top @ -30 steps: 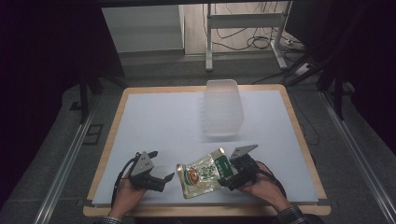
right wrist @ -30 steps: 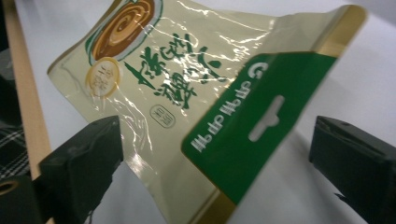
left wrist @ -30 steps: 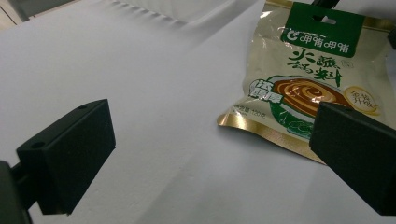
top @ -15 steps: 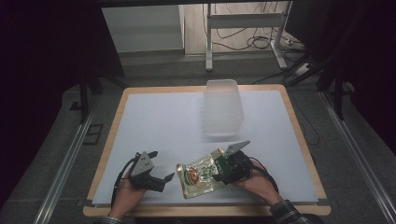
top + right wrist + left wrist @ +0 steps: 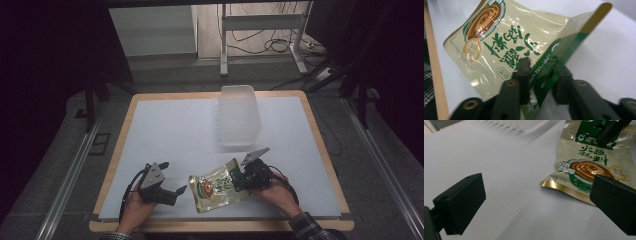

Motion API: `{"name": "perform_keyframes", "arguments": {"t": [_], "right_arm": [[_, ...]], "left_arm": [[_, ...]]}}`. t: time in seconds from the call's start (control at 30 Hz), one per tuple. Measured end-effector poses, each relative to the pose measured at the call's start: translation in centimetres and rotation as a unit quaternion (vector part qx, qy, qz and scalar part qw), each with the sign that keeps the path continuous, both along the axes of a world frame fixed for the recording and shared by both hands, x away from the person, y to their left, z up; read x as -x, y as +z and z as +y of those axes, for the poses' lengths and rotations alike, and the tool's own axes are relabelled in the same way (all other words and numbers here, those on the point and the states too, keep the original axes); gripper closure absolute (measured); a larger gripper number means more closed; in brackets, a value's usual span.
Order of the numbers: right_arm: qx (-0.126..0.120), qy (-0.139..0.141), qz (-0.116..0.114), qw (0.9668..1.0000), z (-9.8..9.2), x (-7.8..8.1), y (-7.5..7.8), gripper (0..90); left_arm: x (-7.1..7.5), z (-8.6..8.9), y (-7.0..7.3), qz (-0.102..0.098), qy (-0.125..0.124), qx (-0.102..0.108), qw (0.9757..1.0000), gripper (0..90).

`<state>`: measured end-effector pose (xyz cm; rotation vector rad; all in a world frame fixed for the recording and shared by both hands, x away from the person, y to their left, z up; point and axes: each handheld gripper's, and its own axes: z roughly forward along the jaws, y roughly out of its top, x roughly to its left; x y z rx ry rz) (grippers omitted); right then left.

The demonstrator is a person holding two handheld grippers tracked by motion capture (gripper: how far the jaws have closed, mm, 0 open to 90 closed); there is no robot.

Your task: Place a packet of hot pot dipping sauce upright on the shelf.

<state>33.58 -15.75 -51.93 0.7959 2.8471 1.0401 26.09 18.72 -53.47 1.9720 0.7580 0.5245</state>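
A cream and green food pouch (image 5: pixel 216 186) with a brown swirl picture lies near the table's front edge. My right gripper (image 5: pixel 239 179) is shut on the pouch's green top edge (image 5: pixel 541 75), which stands bent up between the jaws. In the left gripper view the pouch (image 5: pixel 589 162) lies ahead and to the right, with the other gripper's black jaws on its far end. My left gripper (image 5: pixel 181 192) stands open just left of the pouch (image 5: pixel 216 186), a short gap away, with nothing between its fingers (image 5: pixel 461 202).
A clear plastic tub (image 5: pixel 239 120) stands at the middle back of the white table top (image 5: pixel 170 130). The wooden rim (image 5: pixel 220 227) runs along the front, close to both hands. A metal stand and cables lie on the floor beyond the table.
My right gripper has shifted slightly left and closer to the pouch's top end, and the pouch has turned a little with it. The left gripper has stayed in place.
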Motion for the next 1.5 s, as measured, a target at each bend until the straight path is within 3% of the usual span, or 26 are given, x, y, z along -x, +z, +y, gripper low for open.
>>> {"name": "perform_keyframes", "arguments": {"t": [0.1,0.27,0.37,0.53,0.87,1.07,1.1,1.5], "right_arm": [[0.000,0.010,0.002,0.9999,0.0,0.0,0.0,78.4],[0.003,0.003,0.017,0.9999,0.1,-0.2,0.2,84.3],[0.011,0.005,0.012,0.9998,0.4,-0.1,0.4,86.2],[0.026,0.011,-0.027,0.9992,0.9,0.2,1.5,88.9],[0.049,0.039,-0.081,0.9947,1.9,-0.1,4.1,89.2],[0.051,0.051,-0.103,0.9920,2.5,-0.4,5.9,89.2],[0.053,0.054,-0.114,0.9906,2.7,-0.5,6.7,89.2],[0.058,0.083,-0.177,0.9789,4.5,-0.3,10.8,89.4]], "left_arm": [[0.0,0.0,0.0,0.000,0.000,0.002,1.0000,0.2],[0.0,0.0,0.0,-0.001,0.000,0.000,1.0000,0.2],[0.0,0.0,0.0,-0.001,0.000,0.000,1.0000,0.2],[0.0,0.2,0.1,-0.002,0.002,0.002,1.0000,0.2],[0.0,0.4,0.2,-0.003,0.002,0.012,0.9999,0.2],[0.0,0.3,0.2,-0.002,0.001,0.010,1.0000,0.2],[0.0,0.4,0.2,-0.004,0.001,0.008,1.0000,0.2],[0.0,0.4,0.2,-0.004,0.002,0.015,0.9999,0.2]]}}
